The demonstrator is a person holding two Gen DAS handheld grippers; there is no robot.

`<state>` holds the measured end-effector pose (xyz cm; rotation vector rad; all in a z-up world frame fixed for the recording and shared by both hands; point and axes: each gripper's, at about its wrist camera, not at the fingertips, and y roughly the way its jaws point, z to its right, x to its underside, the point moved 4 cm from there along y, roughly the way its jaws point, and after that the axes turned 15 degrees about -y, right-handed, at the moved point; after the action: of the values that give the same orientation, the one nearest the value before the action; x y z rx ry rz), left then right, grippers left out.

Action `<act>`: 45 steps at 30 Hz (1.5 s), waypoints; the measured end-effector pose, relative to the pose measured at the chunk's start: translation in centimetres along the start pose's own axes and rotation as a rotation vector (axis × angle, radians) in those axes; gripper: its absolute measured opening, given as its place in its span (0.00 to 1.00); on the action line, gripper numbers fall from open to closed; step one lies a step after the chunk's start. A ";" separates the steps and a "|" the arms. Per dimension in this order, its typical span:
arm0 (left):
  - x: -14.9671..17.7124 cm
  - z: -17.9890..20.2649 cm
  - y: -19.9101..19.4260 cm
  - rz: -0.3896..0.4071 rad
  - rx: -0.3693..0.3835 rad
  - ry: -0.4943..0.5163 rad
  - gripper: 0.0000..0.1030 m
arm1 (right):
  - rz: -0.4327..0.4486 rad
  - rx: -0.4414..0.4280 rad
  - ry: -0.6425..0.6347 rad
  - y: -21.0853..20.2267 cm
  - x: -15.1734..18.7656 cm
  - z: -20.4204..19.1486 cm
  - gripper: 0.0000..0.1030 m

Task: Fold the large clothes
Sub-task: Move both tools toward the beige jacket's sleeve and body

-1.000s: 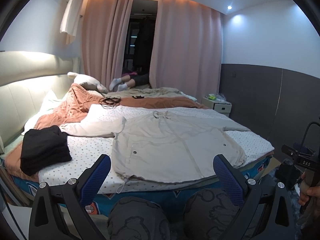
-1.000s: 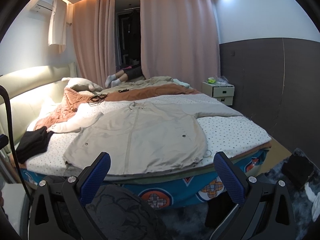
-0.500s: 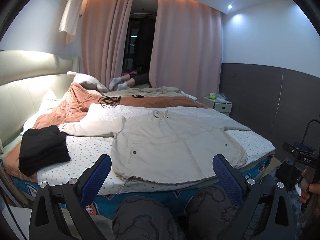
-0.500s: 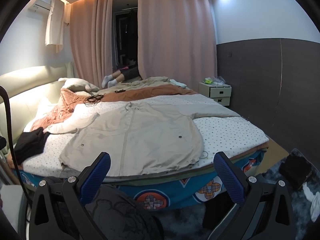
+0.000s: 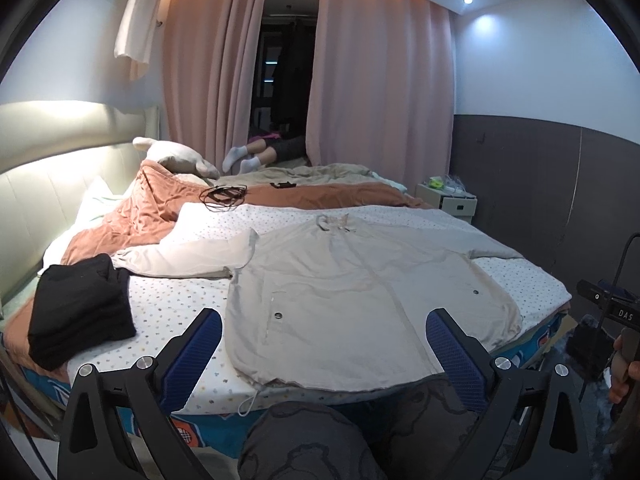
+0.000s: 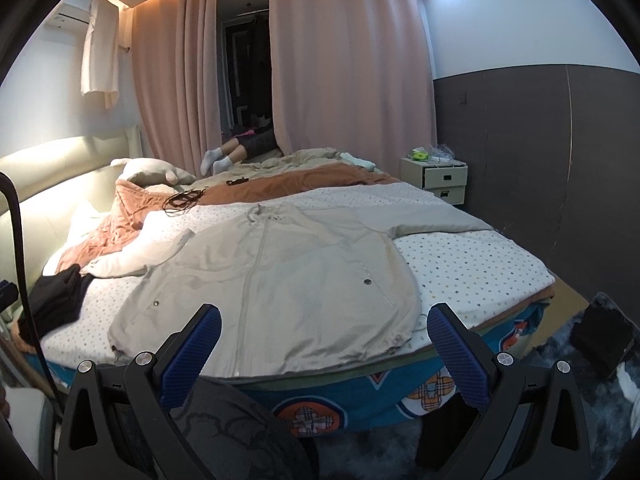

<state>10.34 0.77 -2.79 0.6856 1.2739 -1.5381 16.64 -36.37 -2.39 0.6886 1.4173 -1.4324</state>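
Observation:
A large beige zip jacket (image 5: 340, 292) (image 6: 280, 280) lies flat and face up on the dotted bedsheet, collar toward the far side, hem at the near edge of the bed. One sleeve stretches left, the other right. My left gripper (image 5: 324, 344) hovers open just before the hem, nothing between its blue-padded fingers. My right gripper (image 6: 324, 344) is open as well, held low in front of the hem and holding nothing.
A folded black garment (image 5: 80, 308) sits on the bed's left near corner. An orange quilt (image 5: 160, 208), pillows, cables (image 5: 222, 196) and a person's socked legs (image 5: 248, 158) lie farther back. A bedside cabinet (image 6: 440, 180) stands right. My knees (image 5: 320, 440) are below the grippers.
Both views have shifted slightly closer to the bed and a little higher. The jacket has not moved and both grippers stay open.

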 end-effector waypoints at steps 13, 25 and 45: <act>-3.0 -3.1 7.4 -0.069 -0.051 -0.038 0.99 | -0.038 -0.063 0.046 8.3 -4.1 -2.5 1.00; -6.2 -7.9 12.2 -0.094 -0.148 -0.101 0.99 | -0.025 -0.180 0.014 16.3 -9.8 -8.9 1.00; -10.7 -17.2 19.7 -0.122 -0.352 -0.239 0.99 | -0.115 -0.371 0.000 31.2 -15.7 -20.3 1.00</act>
<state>29.56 21.25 -6.05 0.1962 1.3747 -1.3944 45.82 -8.52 -4.43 0.3755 1.6875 -1.2070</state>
